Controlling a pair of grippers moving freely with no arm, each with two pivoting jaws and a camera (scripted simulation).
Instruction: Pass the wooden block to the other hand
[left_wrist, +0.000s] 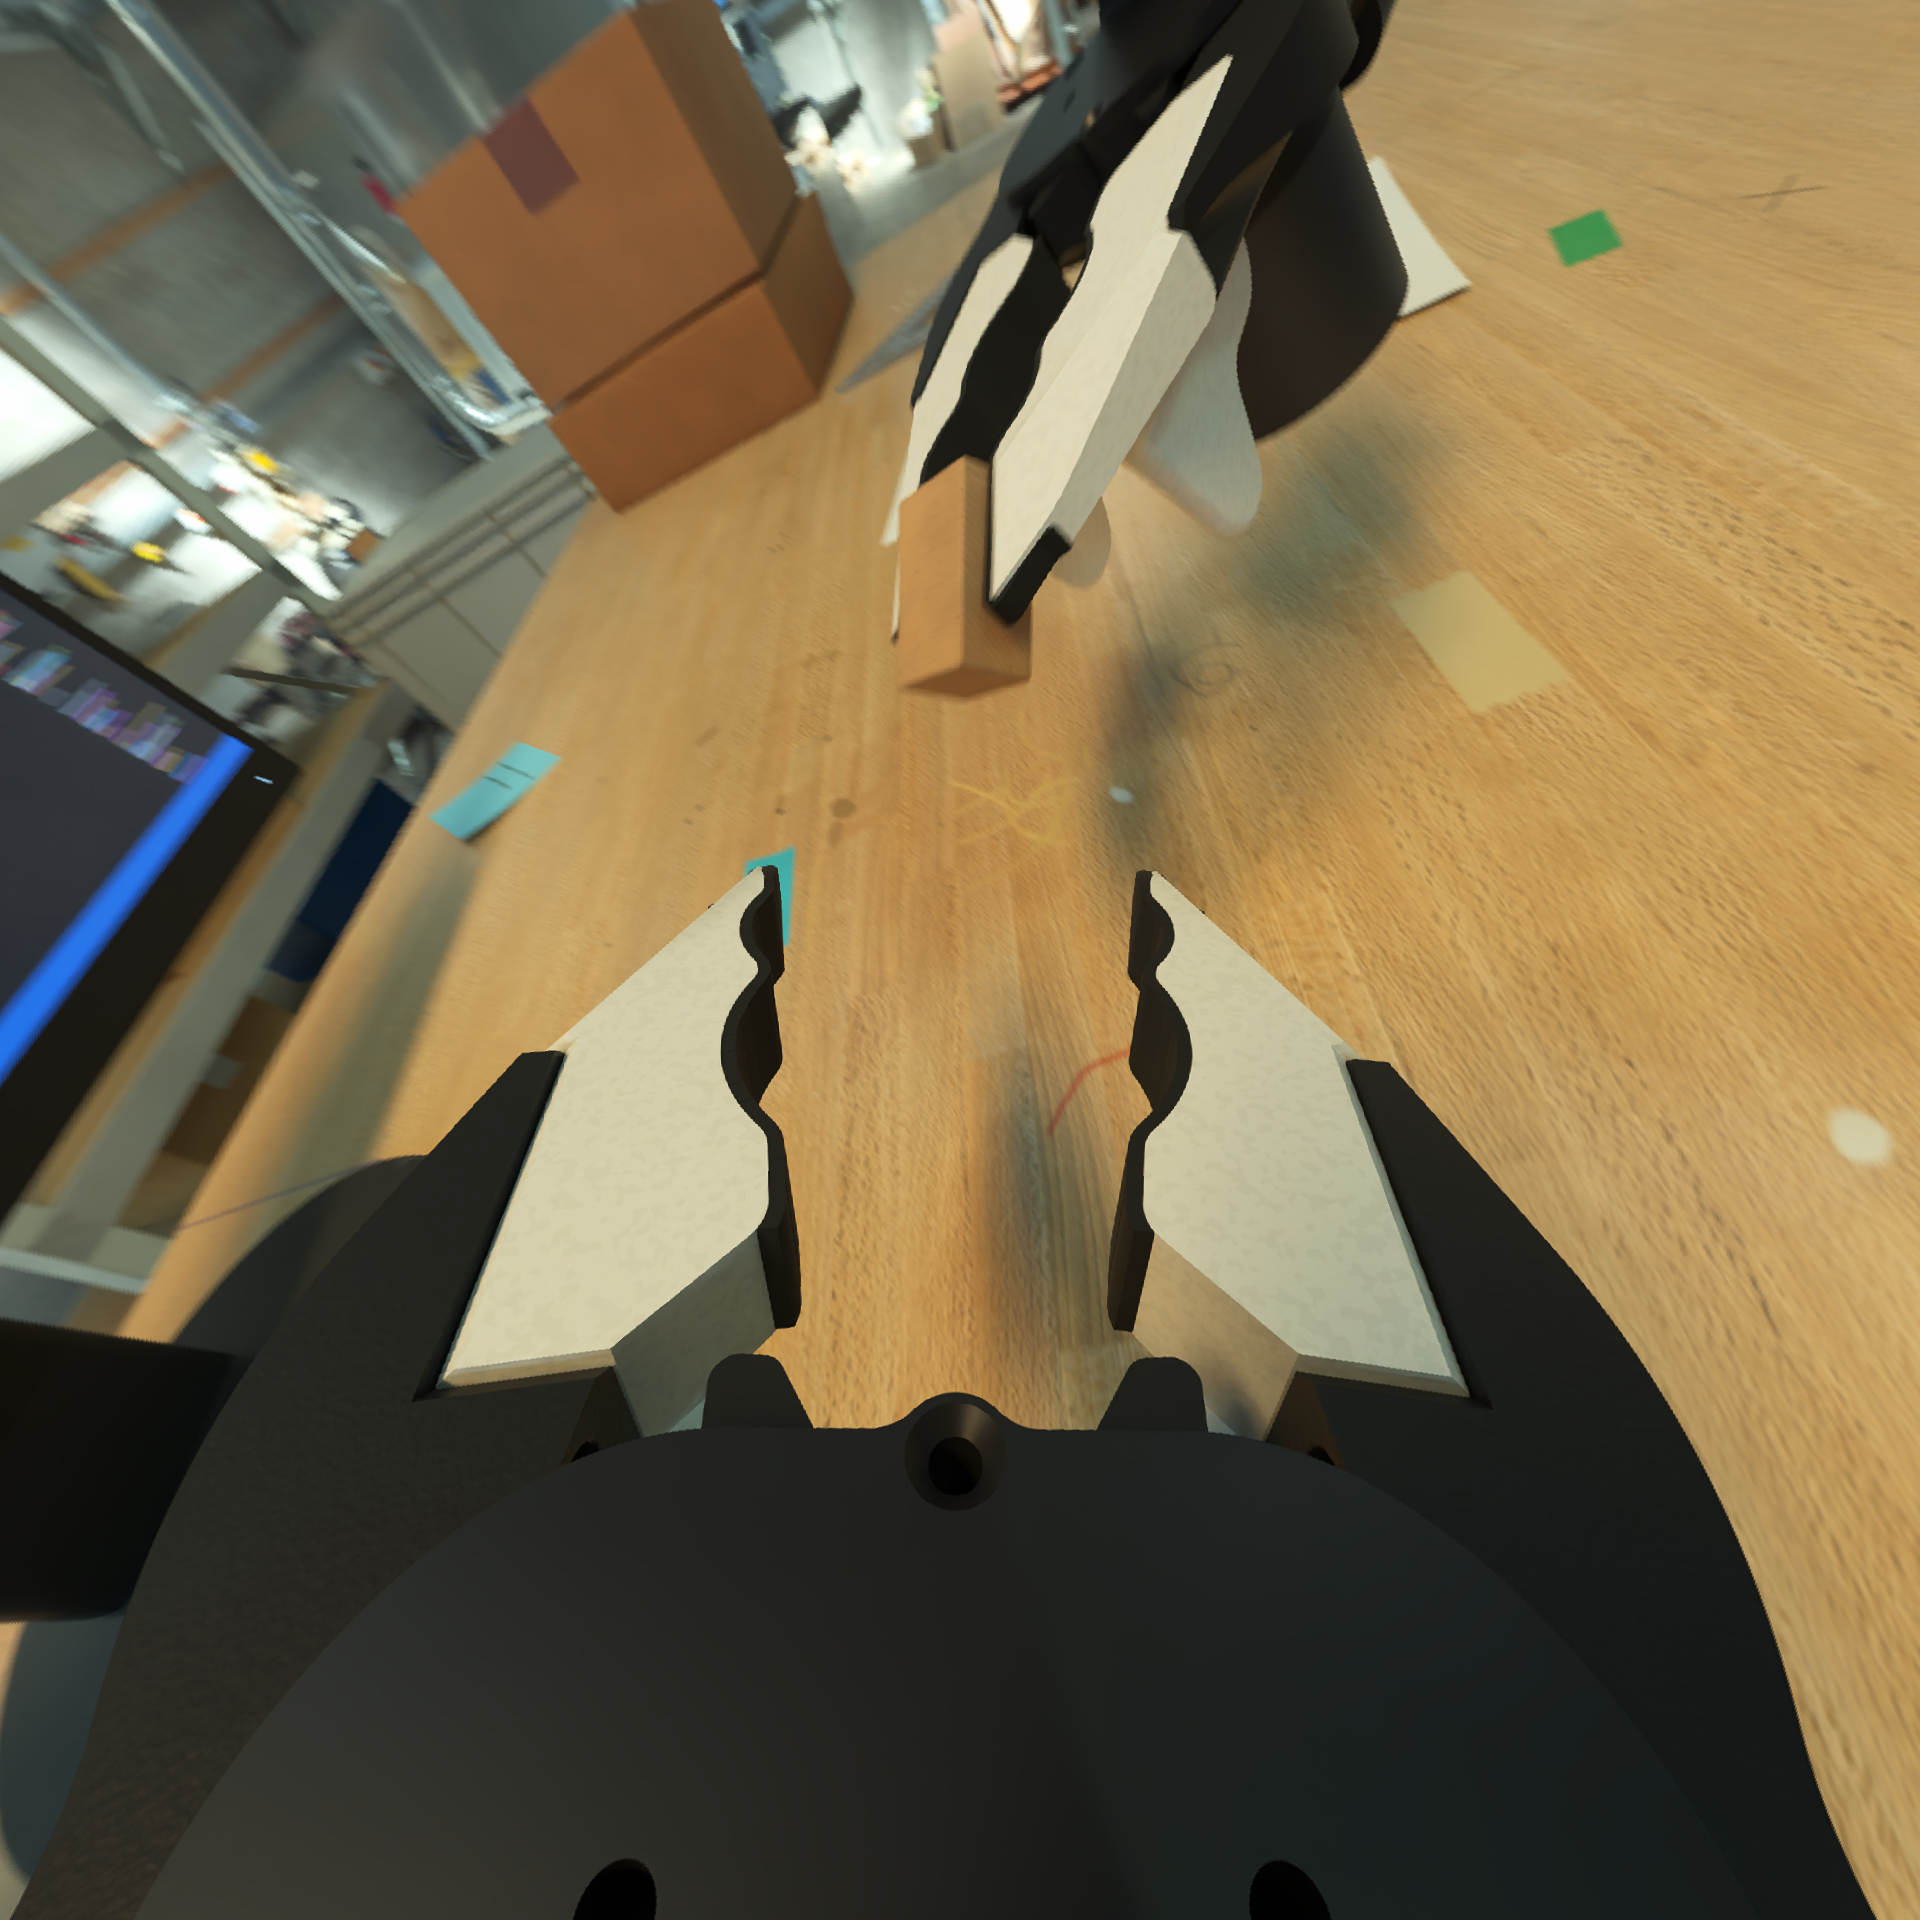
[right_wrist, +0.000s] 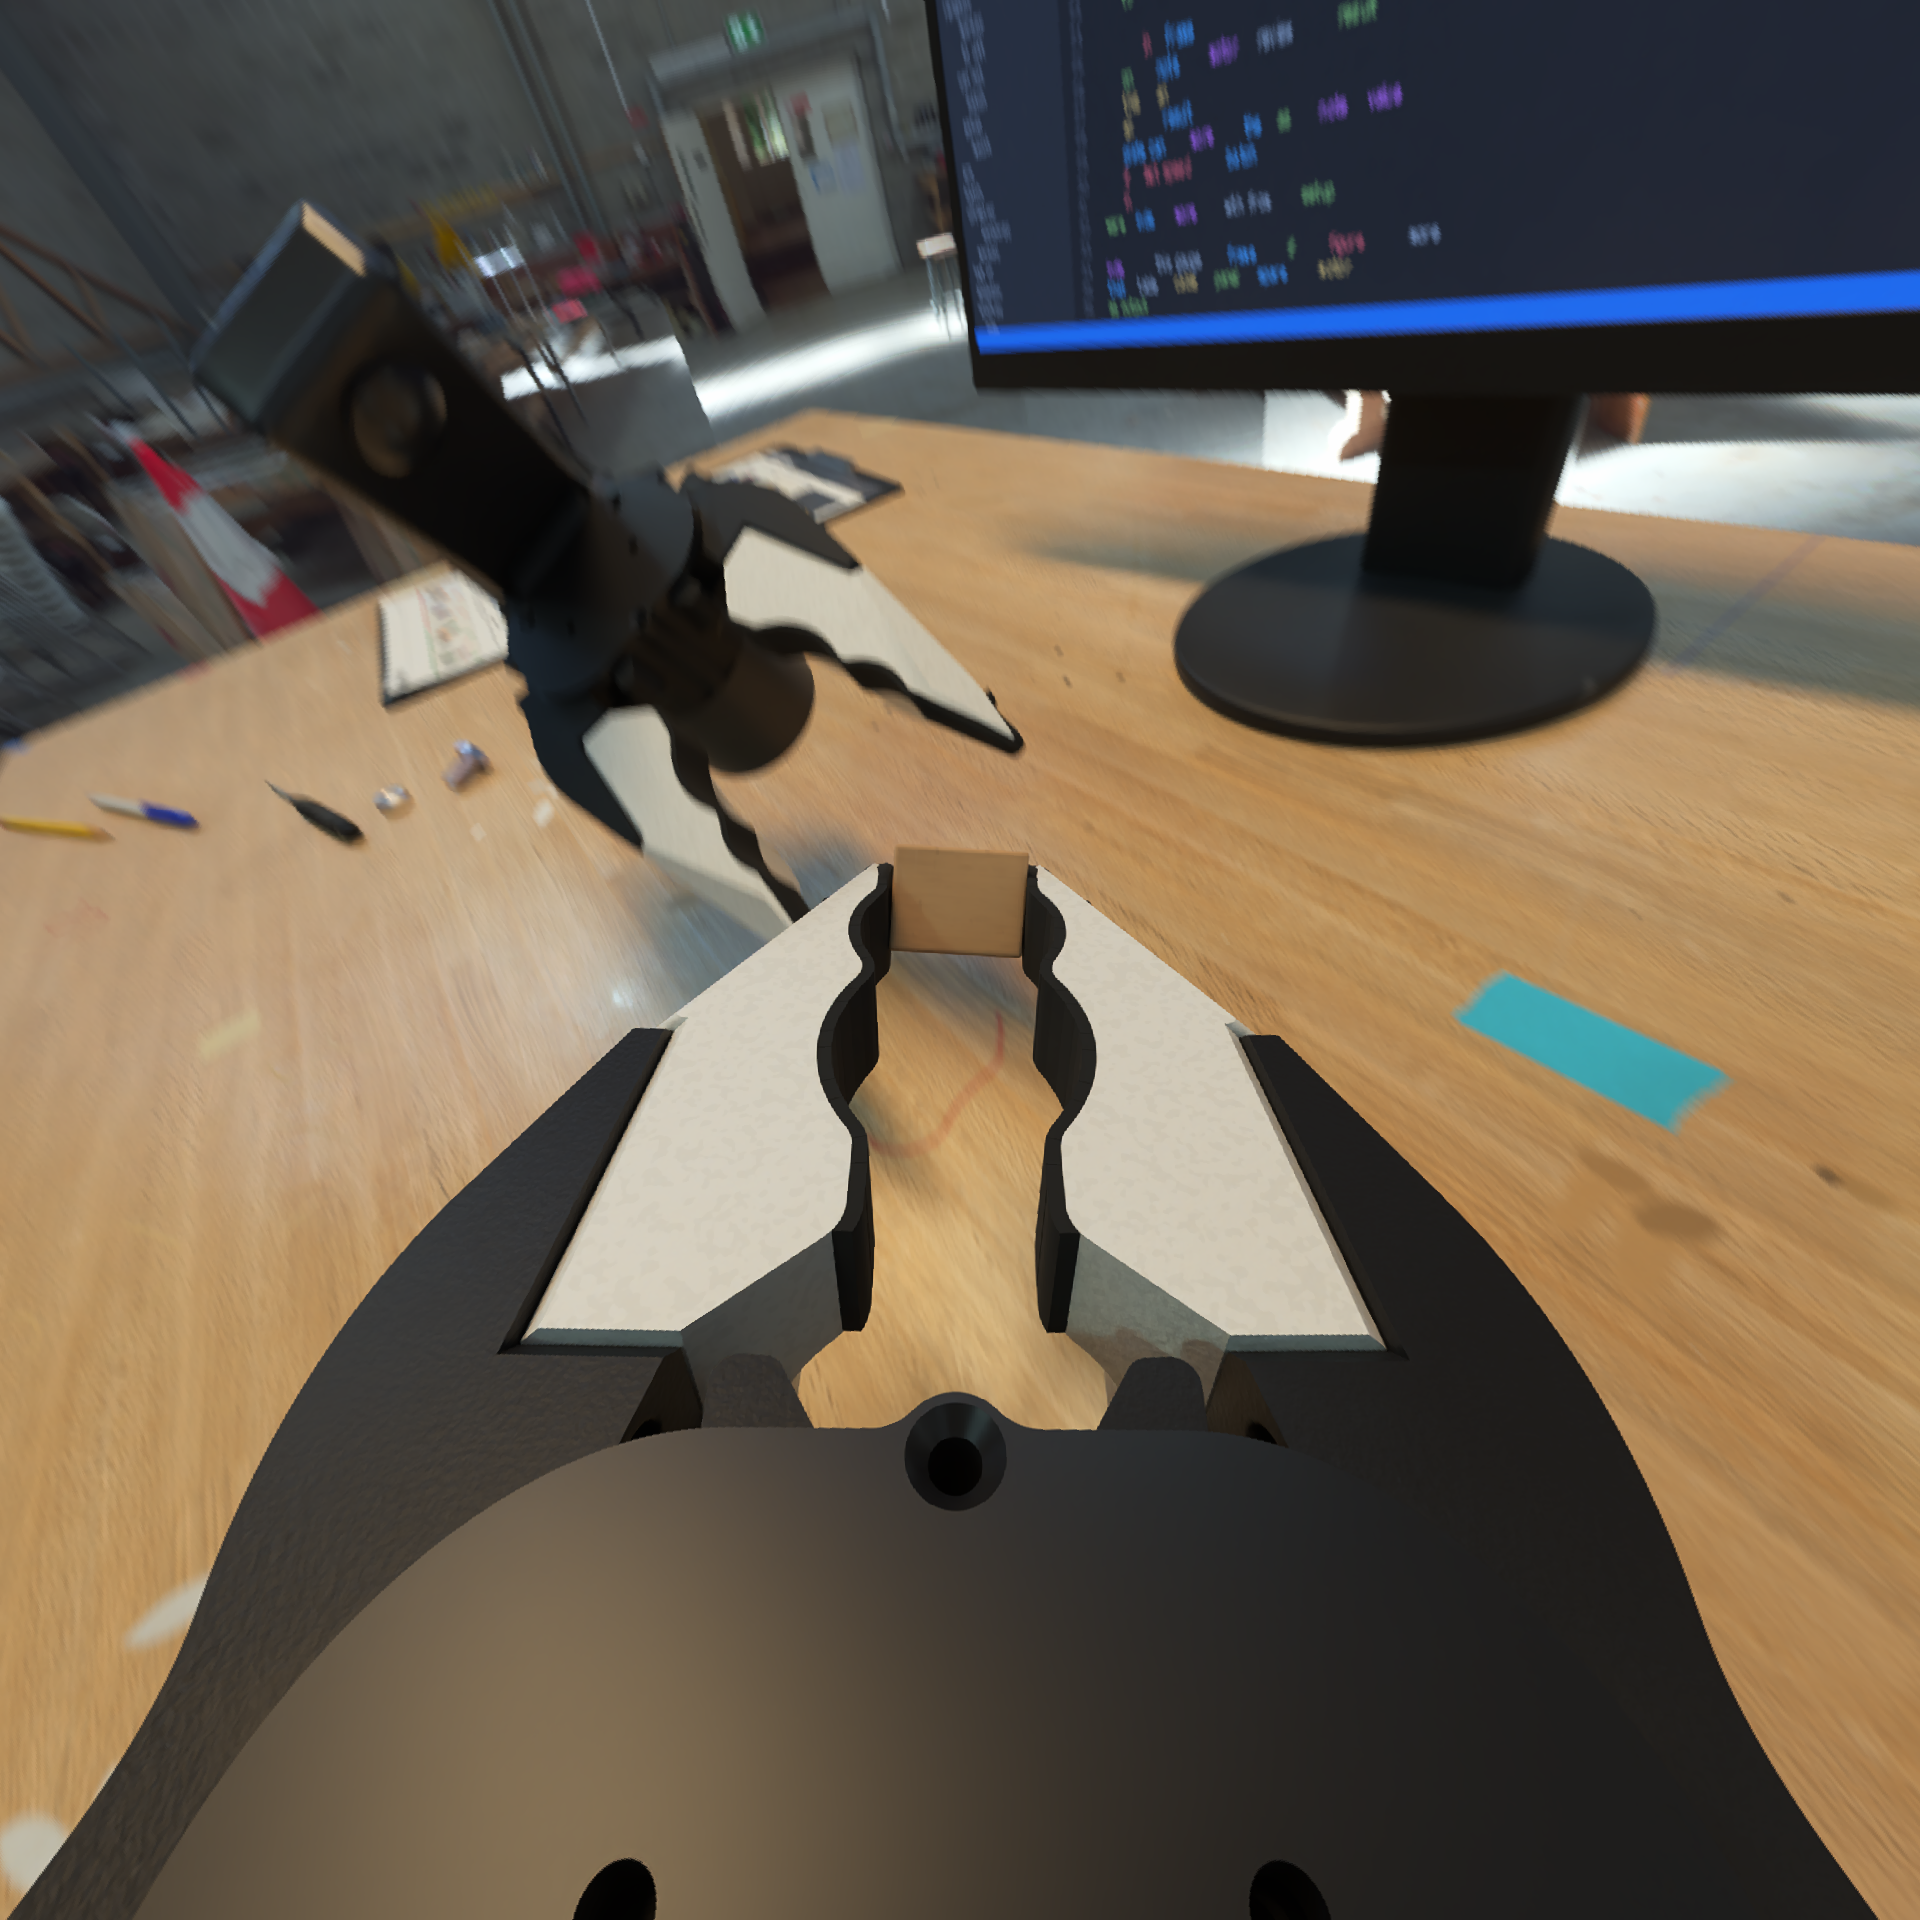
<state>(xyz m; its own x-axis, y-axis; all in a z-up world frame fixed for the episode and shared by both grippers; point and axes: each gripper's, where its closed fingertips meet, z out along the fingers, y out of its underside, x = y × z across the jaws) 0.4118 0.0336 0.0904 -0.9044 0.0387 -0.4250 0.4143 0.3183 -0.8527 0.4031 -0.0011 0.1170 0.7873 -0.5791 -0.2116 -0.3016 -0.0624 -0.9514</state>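
Observation:
The wooden block (right_wrist: 958, 900) is a small tan cuboid held between the tips of my right gripper (right_wrist: 958, 883), which is shut on it above the wooden table (right_wrist: 1351, 1039). In the left wrist view the same block (left_wrist: 951, 592) hangs from the right gripper (left_wrist: 961, 566) ahead of me, above the table. My left gripper (left_wrist: 956, 883) is open and empty, its tips a short way from the block and pointing toward it. In the right wrist view the left gripper (right_wrist: 894, 821) shows to the left of the block with its jaws spread wide.
A monitor (right_wrist: 1455, 187) on a round base (right_wrist: 1413, 634) stands at the back right. Blue tape (right_wrist: 1590, 1049), pens (right_wrist: 145, 810), bolts (right_wrist: 465, 764) and a notebook (right_wrist: 442, 634) lie on the table. Cardboard boxes (left_wrist: 644, 270) stand beyond the table edge. A green square (left_wrist: 1584, 237) marks the table.

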